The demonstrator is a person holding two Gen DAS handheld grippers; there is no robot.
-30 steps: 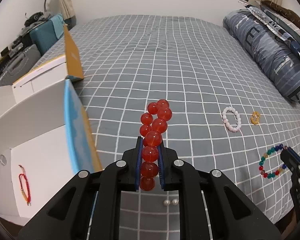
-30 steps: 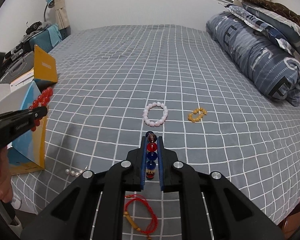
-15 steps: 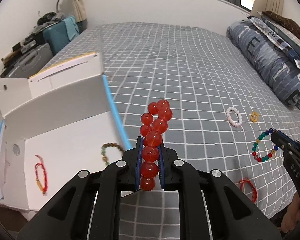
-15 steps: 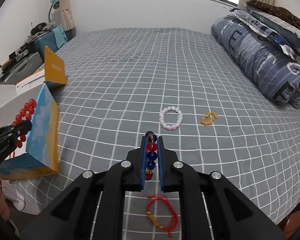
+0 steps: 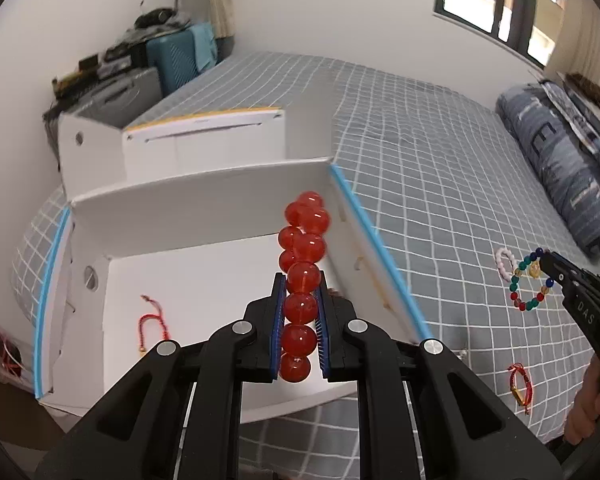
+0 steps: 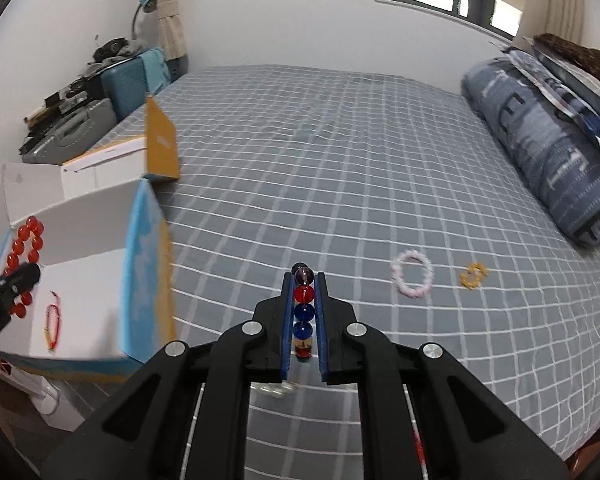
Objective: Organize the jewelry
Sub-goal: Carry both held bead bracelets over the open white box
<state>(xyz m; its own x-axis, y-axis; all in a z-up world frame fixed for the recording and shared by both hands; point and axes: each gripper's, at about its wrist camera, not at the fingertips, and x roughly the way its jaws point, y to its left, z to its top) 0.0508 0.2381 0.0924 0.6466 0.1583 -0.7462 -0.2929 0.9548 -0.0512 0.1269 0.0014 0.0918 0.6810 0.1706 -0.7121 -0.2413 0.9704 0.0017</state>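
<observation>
My left gripper [image 5: 299,280] is shut on a bracelet of big red beads [image 5: 303,244], held above the open white box [image 5: 204,204]. A thin red cord bracelet [image 5: 153,320] lies on the box floor. My right gripper [image 6: 303,276] is shut on a multicoloured bead bracelet [image 6: 303,312], which hangs as a ring [image 5: 530,280] from its tip in the left wrist view. In the right wrist view the red beads [image 6: 24,248] hang over the box [image 6: 88,240] at the far left. A pink bead bracelet [image 6: 413,274] and a small yellow piece [image 6: 474,276] lie on the bed.
The grey checked bedspread [image 6: 340,160] fills most of the view. A rolled blue duvet [image 6: 548,152] lies along the right side. Another red cord bracelet [image 5: 520,384] rests near the bed's front edge. Cases and clutter [image 6: 84,100] stand against the left wall. A hand [image 5: 592,408] grips the right gripper's handle.
The left gripper carried the red beads leftward from over the bedspread to over the open box. The right gripper also shifted left with its multicoloured bracelet. Both stayed shut.
</observation>
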